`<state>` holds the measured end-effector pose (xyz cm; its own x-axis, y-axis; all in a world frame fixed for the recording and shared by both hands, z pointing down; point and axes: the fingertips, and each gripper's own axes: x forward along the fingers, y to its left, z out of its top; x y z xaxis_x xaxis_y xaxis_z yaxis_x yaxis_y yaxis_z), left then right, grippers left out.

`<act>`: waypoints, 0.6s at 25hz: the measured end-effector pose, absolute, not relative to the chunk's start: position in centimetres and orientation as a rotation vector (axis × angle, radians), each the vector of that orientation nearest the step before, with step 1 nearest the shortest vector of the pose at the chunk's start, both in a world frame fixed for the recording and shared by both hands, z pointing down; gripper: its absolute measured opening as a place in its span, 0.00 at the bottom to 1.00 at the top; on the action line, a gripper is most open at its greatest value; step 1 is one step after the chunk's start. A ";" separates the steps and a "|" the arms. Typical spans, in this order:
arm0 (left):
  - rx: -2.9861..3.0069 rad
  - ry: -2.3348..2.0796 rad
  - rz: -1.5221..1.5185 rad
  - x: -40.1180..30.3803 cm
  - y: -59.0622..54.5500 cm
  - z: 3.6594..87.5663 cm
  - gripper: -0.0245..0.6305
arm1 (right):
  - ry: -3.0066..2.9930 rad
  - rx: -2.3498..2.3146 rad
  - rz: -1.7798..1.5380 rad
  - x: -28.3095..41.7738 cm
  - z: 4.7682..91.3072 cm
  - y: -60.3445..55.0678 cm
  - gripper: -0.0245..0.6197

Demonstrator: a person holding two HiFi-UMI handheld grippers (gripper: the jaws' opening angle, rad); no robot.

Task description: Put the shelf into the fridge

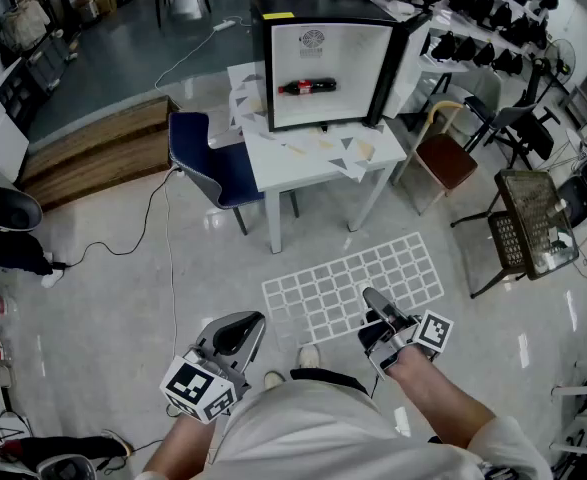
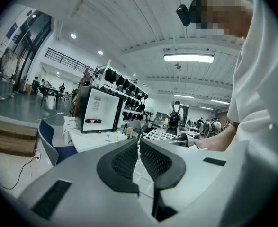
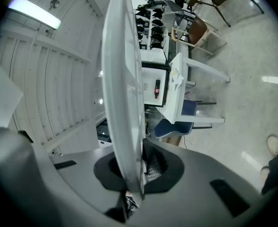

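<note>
Got the white grid shelf (image 1: pixel 353 286) pinched at its near edge in the right hand-held gripper (image 1: pixel 375 306), flat over the floor, well short of the open fridge (image 1: pixel 328 58) on the far table (image 1: pixel 318 153). Holding the left hand-held gripper (image 1: pixel 235 333) closed and empty. Looks light and stiff, but probably wobbly from one edge, so worth steadying the left edge too.

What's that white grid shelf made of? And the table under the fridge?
The shelf: probably white-coated wire or plastic; thin bars, floor showing through the squares. The table: smooth matte white top and legs, maybe painted wood or laminate, hard to tell.
</note>
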<state>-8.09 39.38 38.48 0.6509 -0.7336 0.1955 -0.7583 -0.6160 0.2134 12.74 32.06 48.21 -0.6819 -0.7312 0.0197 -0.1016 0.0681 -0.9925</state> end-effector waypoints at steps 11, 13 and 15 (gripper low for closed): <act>2.658 -1.170 0.149 -3.0 34.5 36.4 0.08 | 1.875 -0.774 -1.634 15.1 47.5 24.4 0.09; 2.668 -1.138 0.153 -2.0 33.8 36.4 0.08 | 1.871 -0.780 -1.635 15.2 47.6 22.7 0.08; 2.672 -1.089 0.161 -0.9 33.3 36.6 0.08 | 1.855 -0.790 -1.631 15.3 47.7 21.2 0.09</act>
